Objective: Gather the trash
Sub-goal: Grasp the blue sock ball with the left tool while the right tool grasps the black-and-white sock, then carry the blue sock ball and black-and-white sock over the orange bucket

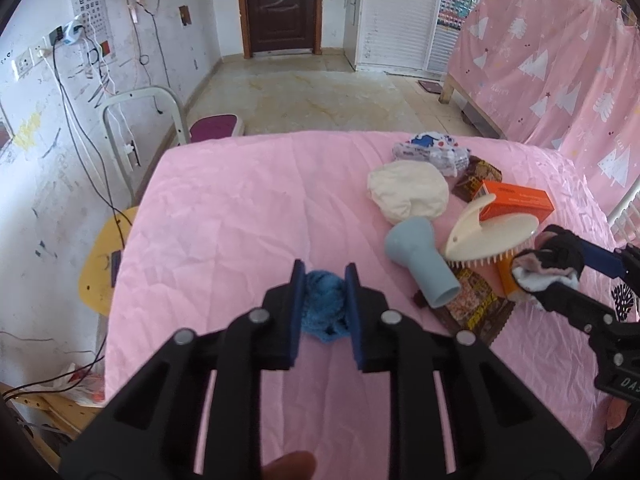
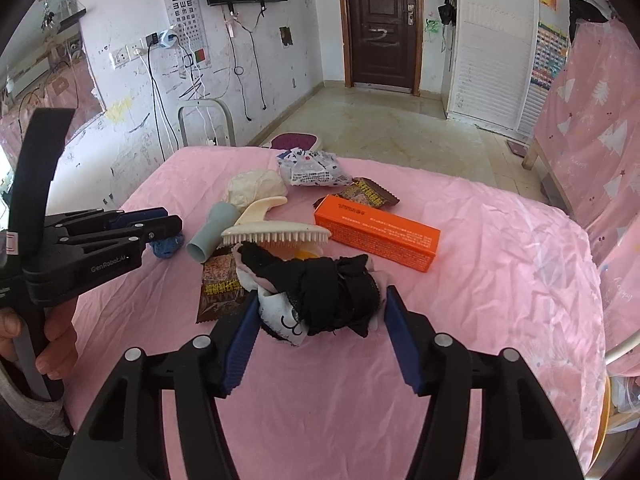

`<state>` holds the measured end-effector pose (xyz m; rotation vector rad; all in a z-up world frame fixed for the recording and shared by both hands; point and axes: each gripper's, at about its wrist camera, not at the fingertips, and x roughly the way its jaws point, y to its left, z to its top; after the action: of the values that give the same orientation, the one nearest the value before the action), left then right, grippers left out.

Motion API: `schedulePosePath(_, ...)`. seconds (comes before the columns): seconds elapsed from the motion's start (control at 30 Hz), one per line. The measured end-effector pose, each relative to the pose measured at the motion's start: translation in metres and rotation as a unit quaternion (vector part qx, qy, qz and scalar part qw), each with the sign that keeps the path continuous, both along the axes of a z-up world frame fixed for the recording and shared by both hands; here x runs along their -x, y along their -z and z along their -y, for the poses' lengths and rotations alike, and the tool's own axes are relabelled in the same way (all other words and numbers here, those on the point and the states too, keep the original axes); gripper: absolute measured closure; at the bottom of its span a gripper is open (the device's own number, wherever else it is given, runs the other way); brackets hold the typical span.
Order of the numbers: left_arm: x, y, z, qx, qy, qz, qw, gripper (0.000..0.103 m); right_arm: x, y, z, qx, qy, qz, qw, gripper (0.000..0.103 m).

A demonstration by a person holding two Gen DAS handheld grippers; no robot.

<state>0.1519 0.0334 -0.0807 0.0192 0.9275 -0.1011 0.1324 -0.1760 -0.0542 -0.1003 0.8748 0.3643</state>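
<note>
My left gripper is shut on a blue fuzzy wad on the pink sheet; it also shows in the right wrist view with the wad under its tips. My right gripper is closed around a black, white and pink sock bundle; in the left wrist view it holds the same bundle. Brown snack wrappers, a patterned white wrapper and a crumpled cream wad lie nearby.
An orange box, a cream brush and a grey-blue tube lie on the pink bed. A white chair frame and yellow stool stand left of the bed; a pink curtain hangs right.
</note>
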Motion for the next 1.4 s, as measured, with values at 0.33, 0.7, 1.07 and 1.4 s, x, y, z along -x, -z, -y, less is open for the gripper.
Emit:
schedulePosePath(0.33, 0.024, -0.017, 0.005, -0.004, 0.0, 0.035, 0.9994, 0.086, 0.026, -0.025, 0.024, -0.017, 0.022, 0.031, 0.999, 0.052)
schedulePosePath(0.7, 0.048, -0.058, 0.015, 0.009, 0.012, 0.083, 0.9964, 0.086, 0.046, -0.046, 0.059, -0.038, 0.055, 0.064, 0.996, 0.052)
schedulePosePath(1.07, 0.071, -0.1, 0.059, 0.061, 0.084, 0.123, 0.987, 0.086, 0.066, -0.061, 0.109, -0.052, 0.096, 0.091, 0.99, 0.052)
schedulePosePath(1.4, 0.081, -0.122, 0.137, 0.058, 0.164, 0.143, 0.9743, 0.086, 0.094, -0.066, 0.178, -0.061, 0.161, 0.114, 0.978, 0.052)
